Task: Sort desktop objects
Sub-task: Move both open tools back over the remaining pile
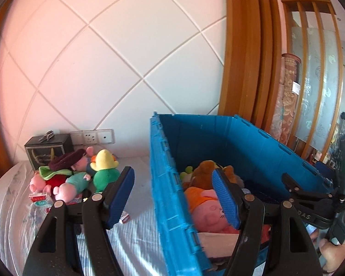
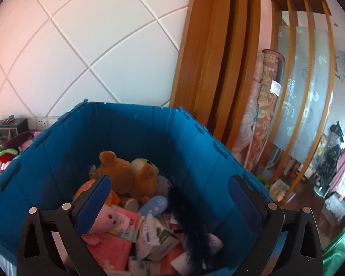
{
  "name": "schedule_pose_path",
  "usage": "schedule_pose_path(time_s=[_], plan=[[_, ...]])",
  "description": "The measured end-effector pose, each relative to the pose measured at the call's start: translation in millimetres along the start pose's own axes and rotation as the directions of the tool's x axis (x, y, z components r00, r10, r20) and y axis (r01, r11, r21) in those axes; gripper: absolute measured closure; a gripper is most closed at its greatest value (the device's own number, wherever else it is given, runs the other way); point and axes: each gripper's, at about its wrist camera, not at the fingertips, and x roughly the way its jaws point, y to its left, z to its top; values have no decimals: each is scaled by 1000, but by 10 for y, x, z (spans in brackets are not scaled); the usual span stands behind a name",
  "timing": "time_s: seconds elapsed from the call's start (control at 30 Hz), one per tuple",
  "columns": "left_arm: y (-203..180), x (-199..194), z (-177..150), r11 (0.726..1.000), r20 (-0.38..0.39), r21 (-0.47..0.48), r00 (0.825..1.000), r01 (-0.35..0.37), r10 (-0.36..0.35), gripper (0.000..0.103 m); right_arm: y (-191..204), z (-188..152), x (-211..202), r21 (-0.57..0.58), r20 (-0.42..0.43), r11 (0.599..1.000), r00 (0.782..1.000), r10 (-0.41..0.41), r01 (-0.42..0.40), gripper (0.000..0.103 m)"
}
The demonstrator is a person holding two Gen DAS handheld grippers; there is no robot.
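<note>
A big blue plastic bin [image 1: 168,184] stands on the striped table; it also shows in the right wrist view [image 2: 131,133]. Inside lie a brown teddy bear [image 2: 124,172], a pink pig plush [image 1: 209,214], tissue packs [image 2: 156,234] and a dark blue fuzzy toy [image 2: 191,225]. A pile of plush toys [image 1: 76,174] lies on the table left of the bin. My left gripper [image 1: 174,197] is open and empty, straddling the bin's left wall. My right gripper [image 2: 170,204] is open and empty above the bin; it also shows in the left wrist view [image 1: 310,197].
A dark box [image 1: 48,149] and wall sockets [image 1: 92,136] stand at the back left by the tiled wall. Small packets [image 1: 38,199] lie near the plush pile. Wooden door frame [image 1: 246,57] and a rolled carpet [image 2: 266,105] stand behind the bin.
</note>
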Motion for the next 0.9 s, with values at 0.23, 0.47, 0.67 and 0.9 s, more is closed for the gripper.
schedule_pose_path(time_s=[0.23,0.47,0.67,0.9], plan=[[526,-128,-111,999,-17,-22,999,-39,38,34,419,92,-325,-32,42,999,999,4,-3,0],[1370,-285,-352,988,-52,-45,988,-148,145,34,874,235,-758,-5,112,995,989,101,-101,0],[2149,-327,-643,968,-136,-51,962,-247,239,34,1505,303,-912,-18,121,977,969,215,-214,0],[2948,-247,-1031,927,-248,-86,909,-366,336,34,2289,288,-837,-61,67,931,929,364,-360,0]])
